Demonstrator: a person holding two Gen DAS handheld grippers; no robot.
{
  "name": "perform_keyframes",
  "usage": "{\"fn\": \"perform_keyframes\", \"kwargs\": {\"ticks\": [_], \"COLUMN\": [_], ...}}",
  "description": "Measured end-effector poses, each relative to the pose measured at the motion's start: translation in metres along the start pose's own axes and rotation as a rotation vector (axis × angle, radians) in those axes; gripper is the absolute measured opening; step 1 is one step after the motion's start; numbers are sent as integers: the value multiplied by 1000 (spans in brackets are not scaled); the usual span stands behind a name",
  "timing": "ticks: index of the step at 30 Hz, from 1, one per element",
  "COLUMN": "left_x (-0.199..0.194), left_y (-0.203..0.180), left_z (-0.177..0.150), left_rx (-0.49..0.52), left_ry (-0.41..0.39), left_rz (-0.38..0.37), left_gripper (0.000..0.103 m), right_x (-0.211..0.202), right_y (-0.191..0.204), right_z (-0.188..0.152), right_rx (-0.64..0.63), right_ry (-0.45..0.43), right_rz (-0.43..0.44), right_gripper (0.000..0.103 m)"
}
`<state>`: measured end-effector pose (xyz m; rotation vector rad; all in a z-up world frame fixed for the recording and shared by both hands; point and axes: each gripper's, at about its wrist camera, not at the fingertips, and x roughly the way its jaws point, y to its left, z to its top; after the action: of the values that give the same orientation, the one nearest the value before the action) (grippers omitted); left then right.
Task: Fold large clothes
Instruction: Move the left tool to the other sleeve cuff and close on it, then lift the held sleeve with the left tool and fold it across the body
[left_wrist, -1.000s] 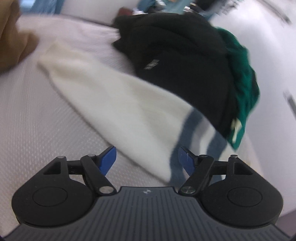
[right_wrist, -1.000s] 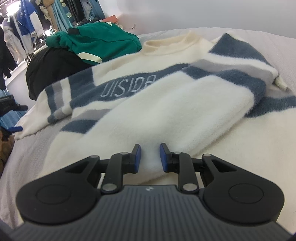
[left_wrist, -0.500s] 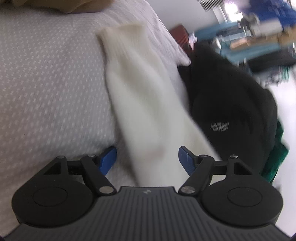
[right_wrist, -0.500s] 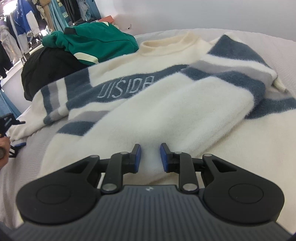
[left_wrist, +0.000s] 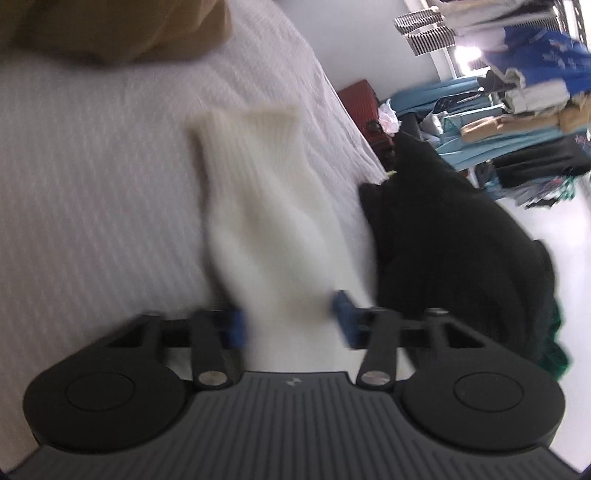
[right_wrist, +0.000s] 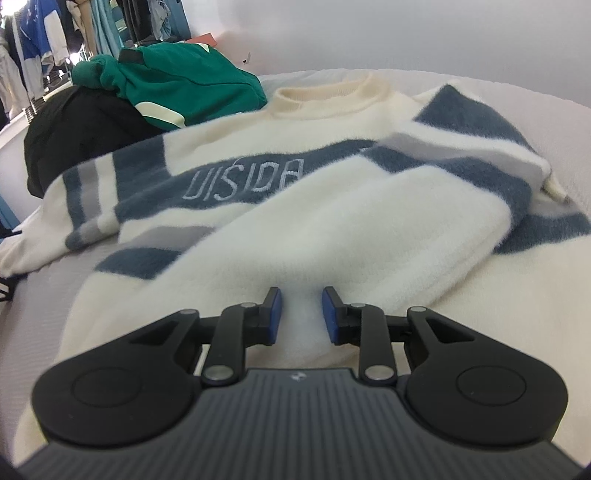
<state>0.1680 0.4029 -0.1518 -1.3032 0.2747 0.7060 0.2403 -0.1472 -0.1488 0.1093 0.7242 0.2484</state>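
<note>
- left gripper (left_wrist: 288, 321): jaws closing around the cream sleeve (left_wrist: 266, 206) lying on the white bedspread (left_wrist: 92, 192); whether the pads press it yet is lost in blur.
- right gripper (right_wrist: 300, 314): jaws opening, a narrow gap, fleece of the striped sweater (right_wrist: 295, 206) between them.
- only the right view shows the "uisida" lettering, collar and green garment (right_wrist: 184, 85).
- only the left view shows the sleeve's ribbed cuff, the black garment (left_wrist: 454, 236) beside it, the brown fabric (left_wrist: 110, 29) and far shelves.
</note>
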Motion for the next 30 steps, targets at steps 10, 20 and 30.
{"fn": "perform_keyframes", "kwargs": {"ticks": [10,20,30], "left_x": [-39,-151,-239], "left_y": [-40,-109,-188], "left_z": [-20,-90,-207], "left_rx": [334,673,945], "left_ry": [-204,-417,-411], "left_rz": [62,-120,-383], "left_gripper": [13,12,12], "right_x": [1,-15,-53], "right_y": [4,-5,-30], "right_z": [3,7,17], "right_rx": [-32,16,100], "right_ry": [-1,-55,-130], "right_rz": [-14,46,108], "right_gripper": [29,29,29]}}
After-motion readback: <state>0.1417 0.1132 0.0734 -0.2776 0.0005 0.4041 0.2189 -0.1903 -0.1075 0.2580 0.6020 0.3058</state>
